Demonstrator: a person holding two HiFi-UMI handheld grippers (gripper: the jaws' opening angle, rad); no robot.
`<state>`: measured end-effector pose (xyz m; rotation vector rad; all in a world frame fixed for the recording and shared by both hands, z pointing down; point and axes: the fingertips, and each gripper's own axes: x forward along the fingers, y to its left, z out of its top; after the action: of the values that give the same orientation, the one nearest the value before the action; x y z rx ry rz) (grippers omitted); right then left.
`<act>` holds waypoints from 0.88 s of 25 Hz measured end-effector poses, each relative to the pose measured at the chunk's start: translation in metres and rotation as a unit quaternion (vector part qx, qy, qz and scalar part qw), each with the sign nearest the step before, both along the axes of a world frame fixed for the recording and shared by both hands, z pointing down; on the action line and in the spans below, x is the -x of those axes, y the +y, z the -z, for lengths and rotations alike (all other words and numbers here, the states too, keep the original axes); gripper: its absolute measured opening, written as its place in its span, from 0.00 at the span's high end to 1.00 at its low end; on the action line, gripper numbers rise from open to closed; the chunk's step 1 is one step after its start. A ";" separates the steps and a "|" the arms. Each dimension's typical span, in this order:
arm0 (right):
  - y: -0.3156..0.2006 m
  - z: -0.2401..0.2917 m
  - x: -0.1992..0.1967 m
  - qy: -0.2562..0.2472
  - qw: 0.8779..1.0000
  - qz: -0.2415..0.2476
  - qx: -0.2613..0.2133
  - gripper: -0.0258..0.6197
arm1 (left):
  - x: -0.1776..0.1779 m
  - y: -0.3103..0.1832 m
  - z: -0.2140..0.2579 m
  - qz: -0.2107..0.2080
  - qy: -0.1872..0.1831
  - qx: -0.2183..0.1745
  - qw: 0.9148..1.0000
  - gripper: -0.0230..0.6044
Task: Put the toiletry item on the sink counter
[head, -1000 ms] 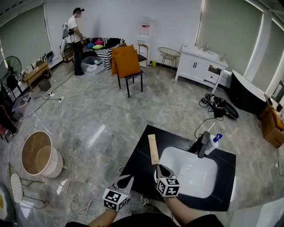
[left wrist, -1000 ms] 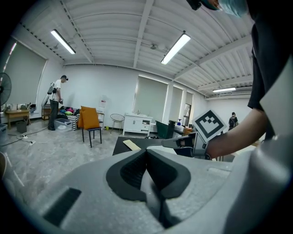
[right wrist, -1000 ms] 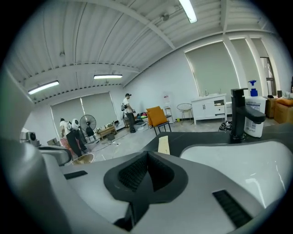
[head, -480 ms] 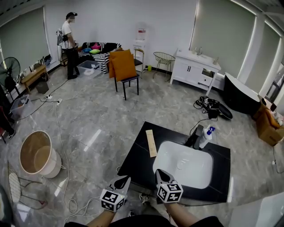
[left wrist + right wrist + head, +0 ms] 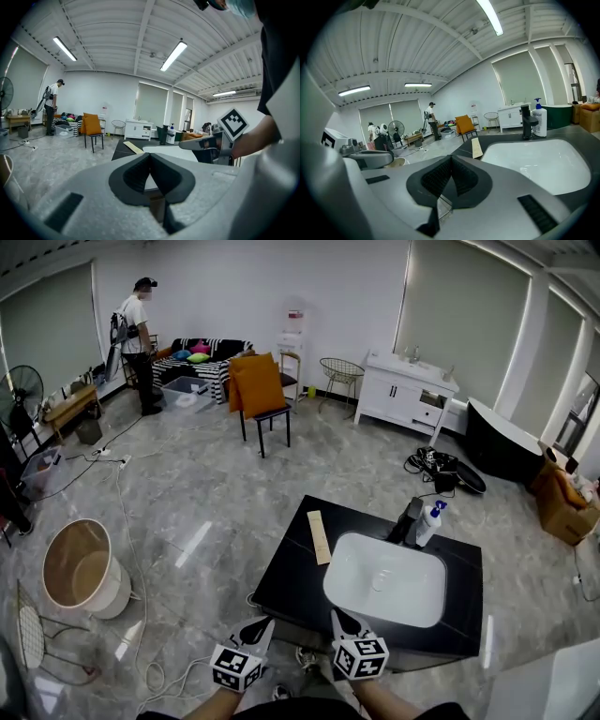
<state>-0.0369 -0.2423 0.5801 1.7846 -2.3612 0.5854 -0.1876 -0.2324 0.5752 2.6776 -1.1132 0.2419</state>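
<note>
Left gripper (image 5: 265,624) and right gripper (image 5: 336,616) are closed and empty. The bottle (image 5: 428,522) stands at the desk's (image 5: 291,579) far edge, so placement seems done and only retreat is needed.

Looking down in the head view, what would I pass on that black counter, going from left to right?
Pale strip → faucet → pump bottle.
</note>
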 end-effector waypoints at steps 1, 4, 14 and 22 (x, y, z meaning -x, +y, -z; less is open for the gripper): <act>0.004 0.000 0.001 0.001 1.000 0.000 -0.001 0.96 | 0.001 0.003 0.000 -0.001 0.000 0.000 1.000 0.96; 0.017 -0.001 0.005 0.005 1.000 0.004 -0.001 0.96 | 0.002 0.011 0.000 -0.003 -0.001 0.000 1.000 0.96; 0.046 -0.015 0.009 0.011 1.000 0.010 0.014 0.96 | 0.005 0.032 -0.006 0.000 0.008 0.003 1.000 0.96; 0.046 -0.012 0.006 0.016 1.000 0.009 0.011 0.96 | 0.003 0.038 -0.009 0.005 0.010 0.008 1.000 0.96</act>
<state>-0.0427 -0.1962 0.5918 1.7481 -2.3380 0.5754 -0.1906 -0.1942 0.5843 2.6547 -1.1133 0.2209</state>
